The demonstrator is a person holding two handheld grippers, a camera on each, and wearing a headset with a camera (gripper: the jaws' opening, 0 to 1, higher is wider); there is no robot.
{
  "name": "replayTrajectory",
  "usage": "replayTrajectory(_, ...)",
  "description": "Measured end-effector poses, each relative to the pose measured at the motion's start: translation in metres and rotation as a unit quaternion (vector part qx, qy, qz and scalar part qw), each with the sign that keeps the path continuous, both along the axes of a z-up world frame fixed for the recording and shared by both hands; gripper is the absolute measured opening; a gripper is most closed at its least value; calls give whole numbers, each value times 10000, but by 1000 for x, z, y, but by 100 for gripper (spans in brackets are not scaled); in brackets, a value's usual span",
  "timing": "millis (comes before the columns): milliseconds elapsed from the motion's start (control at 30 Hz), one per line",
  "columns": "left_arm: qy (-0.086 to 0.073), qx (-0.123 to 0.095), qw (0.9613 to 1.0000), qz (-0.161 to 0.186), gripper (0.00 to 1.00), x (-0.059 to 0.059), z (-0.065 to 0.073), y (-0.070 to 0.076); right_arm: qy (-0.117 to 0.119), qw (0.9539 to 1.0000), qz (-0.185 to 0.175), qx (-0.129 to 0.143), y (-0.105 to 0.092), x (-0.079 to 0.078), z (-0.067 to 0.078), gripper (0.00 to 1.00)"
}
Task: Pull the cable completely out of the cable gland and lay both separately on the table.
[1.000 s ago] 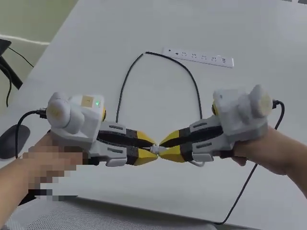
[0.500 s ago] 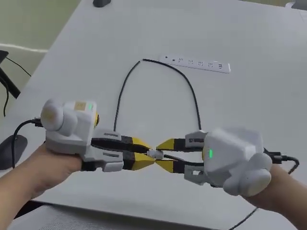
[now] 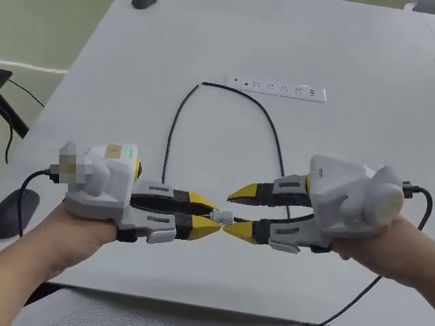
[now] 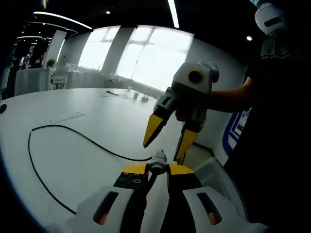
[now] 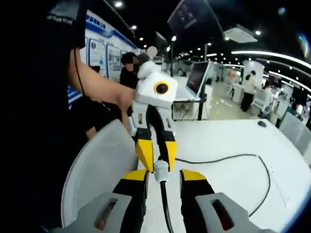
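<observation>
Looking down from the head view, the left claw (image 3: 217, 216) is clamped tight on the cable gland (image 3: 221, 217), which sits right at its yellow tips, off the table (image 3: 340, 54). Facing it tip to tip, the right claw (image 3: 228, 212) stands wide, one jaw above the gland and one below, gripping nothing. The black cable (image 3: 173, 129) loops out over the table beyond both claws, its far bend close to a white power strip (image 3: 279, 89).

Over to the left gripper view: the left claw (image 4: 159, 168) pinches the gland (image 4: 158, 160) between its tips. Just ahead, the right claw (image 4: 163, 150) comes down with its jaws spread.

And the right gripper view: the right claw (image 5: 163, 175) is parted, and the gland (image 5: 160, 170) hangs in the gap between its tips. The cable (image 5: 165, 204) trails back from the gland between the two jaws. Straight ahead, the left claw (image 5: 158, 165) has the gland nipped on both sides.
</observation>
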State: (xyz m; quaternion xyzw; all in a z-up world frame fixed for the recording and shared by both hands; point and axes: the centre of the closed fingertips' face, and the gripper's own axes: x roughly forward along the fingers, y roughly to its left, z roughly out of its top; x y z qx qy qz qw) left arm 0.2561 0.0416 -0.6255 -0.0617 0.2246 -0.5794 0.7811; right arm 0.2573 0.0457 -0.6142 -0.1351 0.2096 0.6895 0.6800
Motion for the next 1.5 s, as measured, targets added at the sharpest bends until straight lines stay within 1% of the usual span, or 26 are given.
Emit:
replayTrajectory(67,-74,15,10000,-12,15,0,0,0,750,9970,-101,134,-2,-1,1,24)
replayTrajectory(100,-86,25,10000,-16,15,1,0,0,987,9949,-163,133,-4,1,0,24)
replayTrajectory(133,-161,47,9998,-50,15,1,0,0,1206,9921,-288,186,-5,7,-2,23)
replayTrajectory(167,-187,54,9998,-66,15,0,0,0,1587,9868,-250,221,-7,4,-3,23)
replayTrajectory(233,-203,52,9997,-82,15,0,1,0,1917,9805,-345,246,-8,7,-5,18)
replayTrajectory(300,-234,69,9997,-90,15,0,2,0,2417,9692,-270,378,-7,3,-2,20)
replayTrajectory(333,-239,73,9996,-95,15,0,2,0,2481,9677,-248,380,-7,2,-2,21)
replayTrajectory(400,-291,82,9995,-113,15,-1,3,0,2715,9609,-261,479,-6,2,-4,21)
replayTrajectory(433,-290,75,9995,-121,15,-1,4,-1,2941,9541,-242,515,-5,-1,-3,21)
replayTrajectory(500,-307,71,9994,-137,15,-2,5,-1,3182,9459,-320,540,-4,-1,-6,17)
replayTrajectory(533,-309,73,9994,-138,15,-2,5,-1,3364,9399,-271,521,-5,-4,-7,17)
replayTrajectory(633,-318,97,9993,-155,15,-2,4,-1,3391,9393,-226,461,-3,-7,-12,15)
replayTrajectory(667,-320,104,9993,-166,15,-3,4,-2,3462,9367,-199,474,-3,-10,-12,15)
replayTrajectory(733,-338,120,9992,-191,15,-4,3,-3,3516,9348,-189,471,-2,-11,-12,14)
replayTrajectory(800,-349,144,9991,-200,15,-4,2,-3,3476,9363,-138,475,-1,-13,-11,13)
replayTrajectory(967,-333,158,9991,-203,15,-4,1,-3,3640,9296,-131,559,0,-13,-8,9)
replayTrajectory(1000,-327,163,9991,-207,15,-4,1,-3,3713,9268,-146,543,0,-14,-8,9)
replayTrajectory(1100,-309,158,9992,-206,15,-4,1,-3,3622,9304,-109,554,0,-15,-7,9)
replayTrajectory(1133,-296,161,9992,-210,15,-4,1,-4,3494,9355,-55,521,-1,-16,-7,9)
replayTrajectory(1167,-304,166,9992,-206,15,-4,1,-4,3219,9453,38,518,-1,-15,-9,8)
replayTrajectory(1233,-263,153,9993,-209,15,-4,1,-4,2855,9568,176,523,-1,-16,-8,8)
replayTrajectory(1300,-224,133,9995,-176,15,-3,1,-2,2159,9745,292,529,0,-16,-6,8)
replayTrajectory(1333,-202,122,9996,-170,15,-3,1,-2,1932,9794,330,496,1,-16,-6,8)
replayTrajectory(1367,-174,102,9997,-167,15,-2,1,-1,1585,9855,384,478,1,-16,-6,7)
replayTrajectory(1467,-117,75,9997,-181,15,-3,2,-1,963,9936,447,396,0,-17,-7,7)
replayTrajectory(1500,-103,68,9998,-187,15,-3,1,-1,561,9966,492,343,0,-17,-7,7)
